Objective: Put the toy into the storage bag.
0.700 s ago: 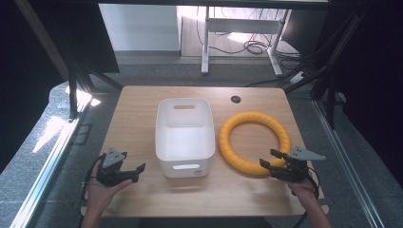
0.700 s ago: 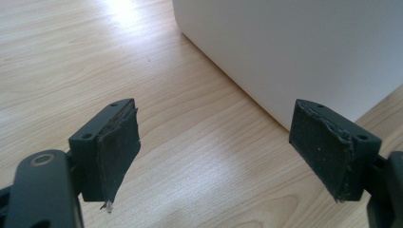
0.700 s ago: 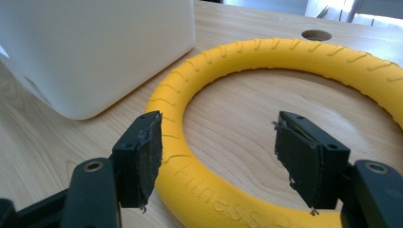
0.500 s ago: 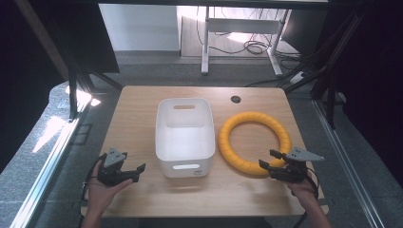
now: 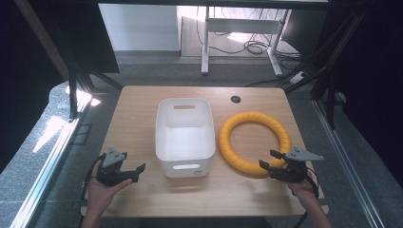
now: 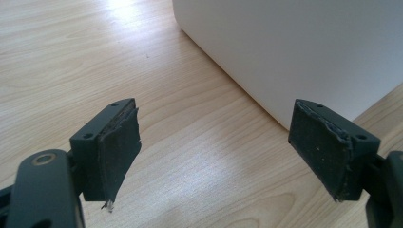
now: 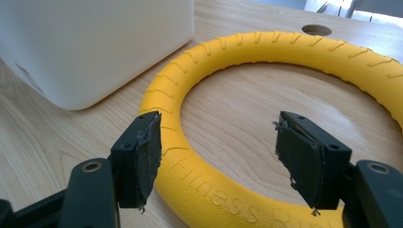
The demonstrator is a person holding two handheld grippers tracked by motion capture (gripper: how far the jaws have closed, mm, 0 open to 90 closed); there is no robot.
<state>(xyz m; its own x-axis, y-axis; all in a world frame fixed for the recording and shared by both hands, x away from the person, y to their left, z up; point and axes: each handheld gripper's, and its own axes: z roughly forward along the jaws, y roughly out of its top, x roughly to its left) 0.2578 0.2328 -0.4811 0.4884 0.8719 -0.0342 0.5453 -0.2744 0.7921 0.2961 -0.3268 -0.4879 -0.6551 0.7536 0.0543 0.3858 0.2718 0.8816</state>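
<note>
Two claws, both wide open and holding nothing; your left claw (image 5: pixel 134 172) sits at the near left of the desk (image 5: pixel 142 102), jaws pointed at the near left corner of the white bin (image 5: pixel 184 135), close to it but apart; the bin stands mid-desk, upright; your right claw (image 5: pixel 270 161) is at the near right, its jaws set over the near arc of the yellow fitness ring (image 5: pixel 254 142); the ring lies flat just right of the bin.
</note>
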